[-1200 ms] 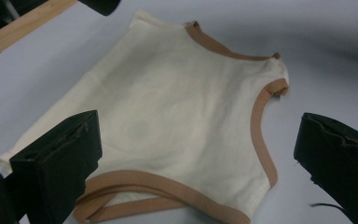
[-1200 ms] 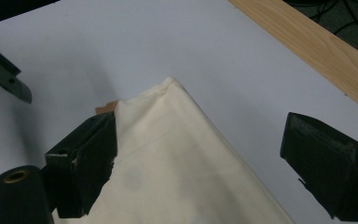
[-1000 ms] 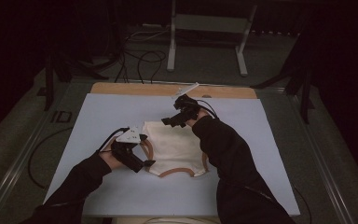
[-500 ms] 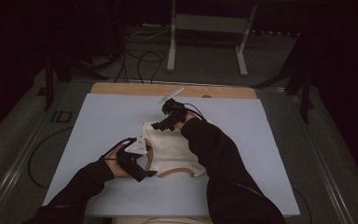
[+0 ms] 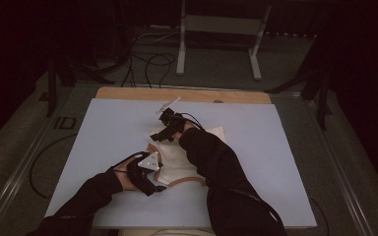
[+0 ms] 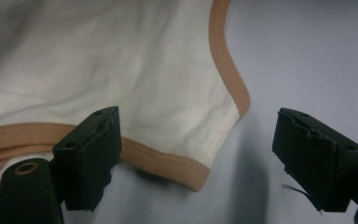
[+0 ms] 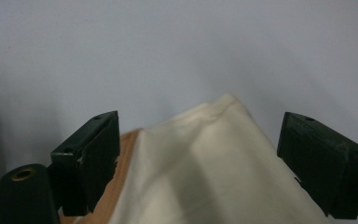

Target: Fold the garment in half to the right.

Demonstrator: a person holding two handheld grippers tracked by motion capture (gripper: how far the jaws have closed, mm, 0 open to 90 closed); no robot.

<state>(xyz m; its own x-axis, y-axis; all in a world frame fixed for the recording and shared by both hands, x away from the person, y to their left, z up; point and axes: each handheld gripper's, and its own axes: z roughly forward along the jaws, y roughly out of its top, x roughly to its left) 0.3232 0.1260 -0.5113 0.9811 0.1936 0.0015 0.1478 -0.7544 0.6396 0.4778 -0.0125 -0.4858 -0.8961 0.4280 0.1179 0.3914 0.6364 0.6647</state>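
A cream garment [image 5: 177,158] with tan trim lies flat in the middle of the pale blue table [image 5: 103,128]. My left gripper [image 5: 155,182] is low at the garment's near left corner. In the left gripper view its jaws [image 6: 198,135] stand apart and have just been closing; the trimmed corner [image 6: 168,161] lies between them, untouched by the pads. My right gripper [image 5: 160,133] is at the far left corner. In the right gripper view it [image 7: 200,130] is open, and the cream corner [image 7: 214,163] lies between its jaws without pad contact. The right forearm hides part of the garment.
A wooden strip [image 5: 177,93] runs along the table's far edge. Beyond it stand a metal frame [image 5: 216,39] and loose cables [image 5: 147,59] on the dark floor. Bare table surface [image 5: 275,157] spreads to the left and right of the garment.
My right gripper has moved left and down onto the garment's far left corner. The left gripper has sunk toward the near left corner.
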